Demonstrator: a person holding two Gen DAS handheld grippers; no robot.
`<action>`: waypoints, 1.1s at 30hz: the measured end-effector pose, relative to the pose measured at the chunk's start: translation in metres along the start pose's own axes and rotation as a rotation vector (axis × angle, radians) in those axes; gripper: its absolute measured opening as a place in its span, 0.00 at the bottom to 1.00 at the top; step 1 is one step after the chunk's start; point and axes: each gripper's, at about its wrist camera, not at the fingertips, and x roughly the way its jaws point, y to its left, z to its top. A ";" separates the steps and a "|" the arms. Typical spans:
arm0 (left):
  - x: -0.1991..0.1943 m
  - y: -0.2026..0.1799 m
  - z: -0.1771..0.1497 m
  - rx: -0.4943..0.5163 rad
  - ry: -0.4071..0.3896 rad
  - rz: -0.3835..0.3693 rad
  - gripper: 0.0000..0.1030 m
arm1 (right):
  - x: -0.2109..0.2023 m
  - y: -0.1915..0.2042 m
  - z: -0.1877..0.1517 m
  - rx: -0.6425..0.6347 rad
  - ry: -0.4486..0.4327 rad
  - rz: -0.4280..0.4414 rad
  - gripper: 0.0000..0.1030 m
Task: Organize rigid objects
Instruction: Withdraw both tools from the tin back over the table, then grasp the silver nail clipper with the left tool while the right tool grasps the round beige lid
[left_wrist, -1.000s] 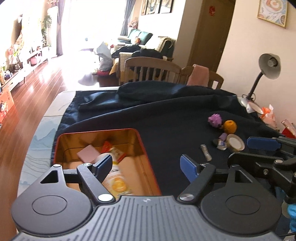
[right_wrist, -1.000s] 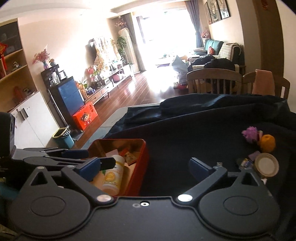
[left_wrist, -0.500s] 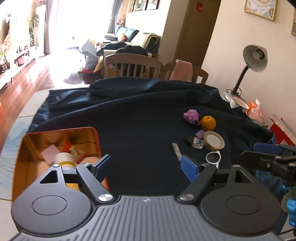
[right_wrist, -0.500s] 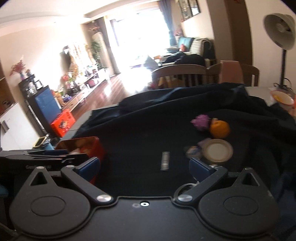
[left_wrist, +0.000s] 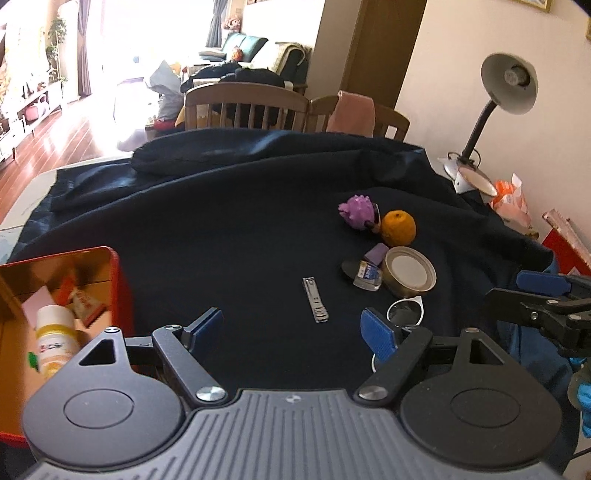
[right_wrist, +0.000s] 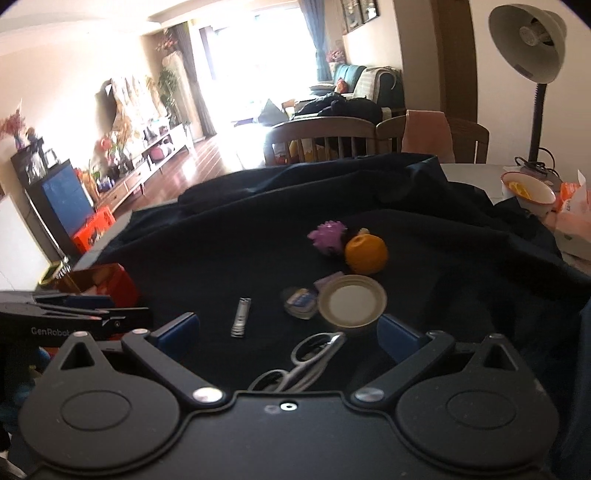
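Both grippers, left gripper (left_wrist: 291, 328) and right gripper (right_wrist: 288, 332), spread apart, empty. Nail clipper (left_wrist: 315, 298) flat on dark cloth (left_wrist: 221, 240), between tin (left_wrist: 114, 280) and lid (left_wrist: 410, 271). Likely light, stiff, slippery; pinch across narrow sides.

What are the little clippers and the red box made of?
The nail clippers look like bare metal: silvery, with bright glints. The red box is probably painted tin: its inside shines gold and mirrors the things in it. I can't be sure from looks alone.
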 end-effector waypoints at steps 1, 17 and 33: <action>0.005 -0.003 0.001 0.001 0.005 0.004 0.79 | 0.004 -0.003 0.000 -0.018 0.005 -0.003 1.00; 0.081 -0.036 0.011 0.006 0.089 0.075 0.79 | 0.068 -0.053 0.016 -0.063 0.104 -0.052 0.97; 0.131 -0.032 0.017 0.004 0.133 0.155 0.78 | 0.125 -0.065 0.019 -0.143 0.194 -0.045 0.90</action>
